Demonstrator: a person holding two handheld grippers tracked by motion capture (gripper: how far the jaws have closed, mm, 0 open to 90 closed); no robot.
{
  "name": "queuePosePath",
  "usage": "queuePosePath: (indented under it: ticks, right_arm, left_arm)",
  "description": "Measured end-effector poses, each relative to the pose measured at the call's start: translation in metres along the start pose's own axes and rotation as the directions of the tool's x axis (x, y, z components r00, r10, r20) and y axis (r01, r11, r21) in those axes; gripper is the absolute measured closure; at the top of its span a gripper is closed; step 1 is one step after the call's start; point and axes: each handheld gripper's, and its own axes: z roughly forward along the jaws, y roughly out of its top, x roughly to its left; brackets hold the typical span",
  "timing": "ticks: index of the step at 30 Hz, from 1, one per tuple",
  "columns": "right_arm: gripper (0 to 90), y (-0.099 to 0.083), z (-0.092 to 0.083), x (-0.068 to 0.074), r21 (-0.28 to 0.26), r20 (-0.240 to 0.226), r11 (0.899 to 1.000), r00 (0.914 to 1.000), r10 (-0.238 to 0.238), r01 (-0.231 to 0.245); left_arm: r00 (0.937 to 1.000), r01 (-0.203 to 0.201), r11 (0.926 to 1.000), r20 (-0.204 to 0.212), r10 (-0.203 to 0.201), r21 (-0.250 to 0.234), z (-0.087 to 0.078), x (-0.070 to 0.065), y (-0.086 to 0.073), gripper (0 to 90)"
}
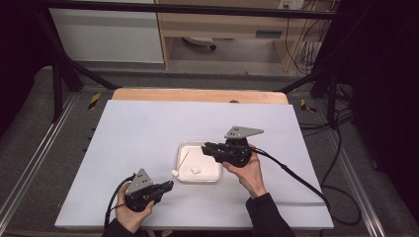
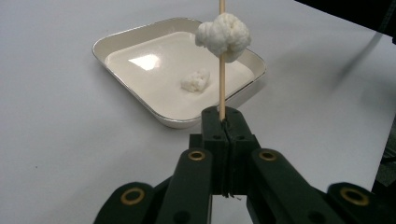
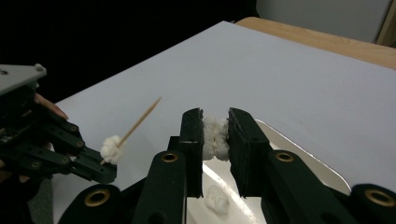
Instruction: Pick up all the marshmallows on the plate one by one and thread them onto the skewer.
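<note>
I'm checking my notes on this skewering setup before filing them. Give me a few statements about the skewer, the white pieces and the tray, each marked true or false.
1. The left claw is shut on a wooden skewer. True.
2. The skewer is bare. False: one white piece is already threaded on it.
3. The right claw holds a white lump between its pads. True.
4. The white tray holds nothing. False: one loose white piece lies in it.
5. The tray sits on the bare wooden tabletop. False: it sits on a white sheet.
</note>
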Motion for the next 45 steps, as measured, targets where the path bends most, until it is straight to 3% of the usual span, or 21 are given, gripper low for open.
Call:
queuePosePath:
  ticks: [6, 15, 45]
  right_arm:
    - [76.5, 0.006, -0.007, 0.002, -0.054, -0.055, 0.998, 0.9980, 0.030, -0.033]
    - [76.7, 0.010, -0.005, 0.004, -0.060, -0.116, 0.996, 0.9913, 0.062, -0.069]
    - [76.8, 0.010, 0.001, 0.005, -0.055, -0.214, 0.990, 0.9699, 0.117, -0.132]
  left_arm:
    - [1.0000, -0.003, 1.0000, 0.003, 0.003, 0.001, 0.001, -0.001, 0.000, 88.6]
    - [0.9997, -0.021, 0.9998, 0.013, 0.021, 0.004, 0.002, -0.004, 0.001, 88.6]
    - [0.9981, -0.057, 0.9978, 0.021, 0.058, -0.032, 0.000, -0.011, 0.003, 88.6]
